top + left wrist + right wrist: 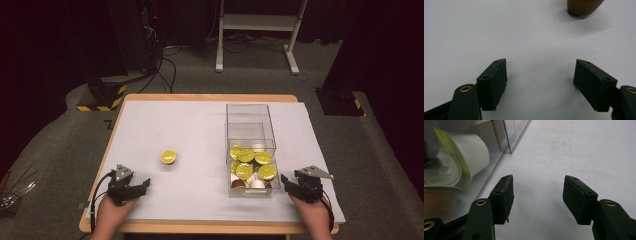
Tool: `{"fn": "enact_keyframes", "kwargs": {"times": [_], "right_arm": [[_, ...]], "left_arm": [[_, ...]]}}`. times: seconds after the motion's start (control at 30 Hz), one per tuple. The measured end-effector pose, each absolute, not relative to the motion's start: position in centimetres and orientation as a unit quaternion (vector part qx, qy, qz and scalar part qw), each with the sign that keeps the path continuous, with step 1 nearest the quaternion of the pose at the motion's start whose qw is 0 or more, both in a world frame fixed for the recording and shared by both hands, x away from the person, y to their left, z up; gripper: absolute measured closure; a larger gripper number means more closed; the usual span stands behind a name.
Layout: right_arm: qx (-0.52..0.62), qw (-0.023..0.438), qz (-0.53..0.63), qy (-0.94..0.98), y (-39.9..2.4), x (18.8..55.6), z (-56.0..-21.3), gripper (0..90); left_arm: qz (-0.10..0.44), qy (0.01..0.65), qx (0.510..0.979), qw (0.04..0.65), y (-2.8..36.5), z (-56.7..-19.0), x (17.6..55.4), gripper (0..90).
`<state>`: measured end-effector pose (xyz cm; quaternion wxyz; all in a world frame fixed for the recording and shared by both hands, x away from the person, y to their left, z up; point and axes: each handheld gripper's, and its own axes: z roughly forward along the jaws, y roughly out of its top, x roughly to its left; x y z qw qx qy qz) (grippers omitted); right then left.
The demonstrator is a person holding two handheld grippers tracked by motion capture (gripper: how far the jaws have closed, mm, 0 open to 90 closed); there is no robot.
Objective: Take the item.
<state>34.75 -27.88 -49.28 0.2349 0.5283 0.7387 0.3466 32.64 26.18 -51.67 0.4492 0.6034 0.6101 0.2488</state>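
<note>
Yellow-lidded, seemingly brown-bodied capsule (168, 156)

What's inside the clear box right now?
The clear box holds a heap of coffee capsules at its near end: several yellow-green foil lids face up, with white and brown bodies among them. The far end looks empty. Any capsules buried under the heap are hidden.

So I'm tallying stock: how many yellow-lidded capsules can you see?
6 with yellow lids showing. One capsule lies alone on the white table, ahead of the left gripper. Five sit in the clear box. Others lie in the box, so more lids may be hidden.
</note>
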Motion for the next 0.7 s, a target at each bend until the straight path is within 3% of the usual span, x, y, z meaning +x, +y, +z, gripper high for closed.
{"fn": "enact_keyframes", "kwargs": {"times": [0.7], "right_arm": [[0.495,0.211,0.377,0.753,-27.9,29.1,-47.4,35.3]], "left_arm": [[0.249,0.612,0.6,0.451,26.1,-51.7,32.6,26.8]]}}
